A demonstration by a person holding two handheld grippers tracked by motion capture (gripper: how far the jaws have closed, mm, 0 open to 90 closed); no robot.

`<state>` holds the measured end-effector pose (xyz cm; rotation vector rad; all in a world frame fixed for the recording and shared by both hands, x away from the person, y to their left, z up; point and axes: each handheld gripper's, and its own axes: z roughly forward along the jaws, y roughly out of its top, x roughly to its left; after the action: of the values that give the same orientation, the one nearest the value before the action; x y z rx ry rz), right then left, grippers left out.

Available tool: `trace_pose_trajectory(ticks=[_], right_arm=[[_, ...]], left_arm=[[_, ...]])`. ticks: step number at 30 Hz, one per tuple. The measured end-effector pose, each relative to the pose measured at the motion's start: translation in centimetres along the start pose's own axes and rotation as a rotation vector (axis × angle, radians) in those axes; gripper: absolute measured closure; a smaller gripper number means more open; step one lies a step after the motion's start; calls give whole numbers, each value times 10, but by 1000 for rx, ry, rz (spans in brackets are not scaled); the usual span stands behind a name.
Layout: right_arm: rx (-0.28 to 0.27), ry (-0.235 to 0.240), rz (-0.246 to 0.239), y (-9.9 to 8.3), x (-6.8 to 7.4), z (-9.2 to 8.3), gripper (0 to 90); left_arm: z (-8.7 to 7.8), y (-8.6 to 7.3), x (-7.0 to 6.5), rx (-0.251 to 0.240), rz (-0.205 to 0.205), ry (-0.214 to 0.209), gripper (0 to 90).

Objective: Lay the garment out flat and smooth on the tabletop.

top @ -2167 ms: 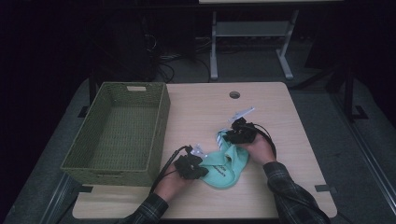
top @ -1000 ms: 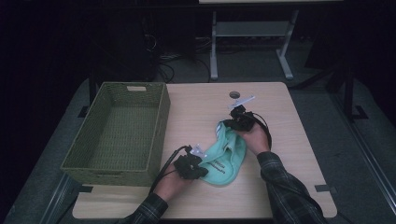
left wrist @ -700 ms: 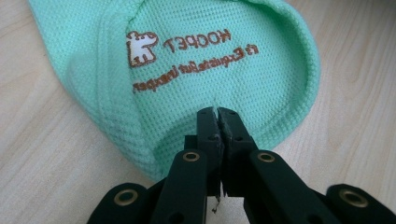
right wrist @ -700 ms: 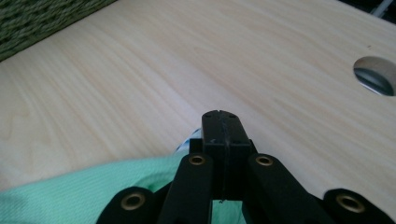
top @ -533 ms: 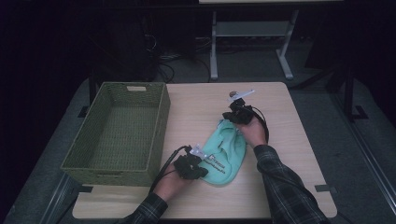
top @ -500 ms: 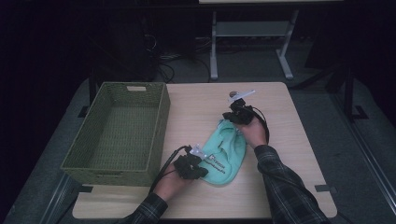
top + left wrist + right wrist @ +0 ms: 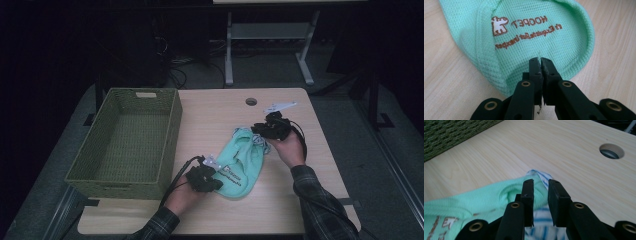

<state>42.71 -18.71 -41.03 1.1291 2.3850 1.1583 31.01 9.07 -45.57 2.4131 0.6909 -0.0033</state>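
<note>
The little green shirt [image 7: 244,161] lies flat on the table [image 7: 215,115], next to the basket [image 7: 125,142]. The left gripper [image 7: 540,62] pinches its near edge tight. The right gripper [image 7: 541,185] has just been opening and lets go of the far end. If the left one pulls now, the shirt may bunch up again.

On my left gripper view I read brown embroidery on the mint-green garment [image 7: 529,37]: "HOOPET" in capitals, seen upside down, next to a small white animal logo [image 7: 498,26] outlined in brown. Under it runs a line of script lettering, too curly and inverted for me to read surely. In the high view the print is only a smudge. No other text readable.
</note>
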Motion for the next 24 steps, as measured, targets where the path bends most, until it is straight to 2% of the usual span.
trace_pose_trajectory(ticks=[5, 10, 13, 16, 22, 24], right_arm=[[-1, -9, -12, -14, -2, -17, 766], [22, -28, 5, -33, -7, -25, 800], [38, -31, 21, -46, -11, -25, 810], [52, -29, 41, -55, -13, -22, 810], [70, -17, 41, -63, -11, -12, 783], [66, -7, 54, -64, -9, -9, 769]], left_arm=[[-1, 0, 0, 11, 9, 4, 870], [0, 0, -1, 0, -2, 2, 871], [-1, 0, 0, 14, 14, 4, 870], [-1, 0, 0, 16, 8, 2, 871], [-1, 0, 0, 14, 7, -1, 869], [-1, 0, 0, 14, 8, -2, 869]])
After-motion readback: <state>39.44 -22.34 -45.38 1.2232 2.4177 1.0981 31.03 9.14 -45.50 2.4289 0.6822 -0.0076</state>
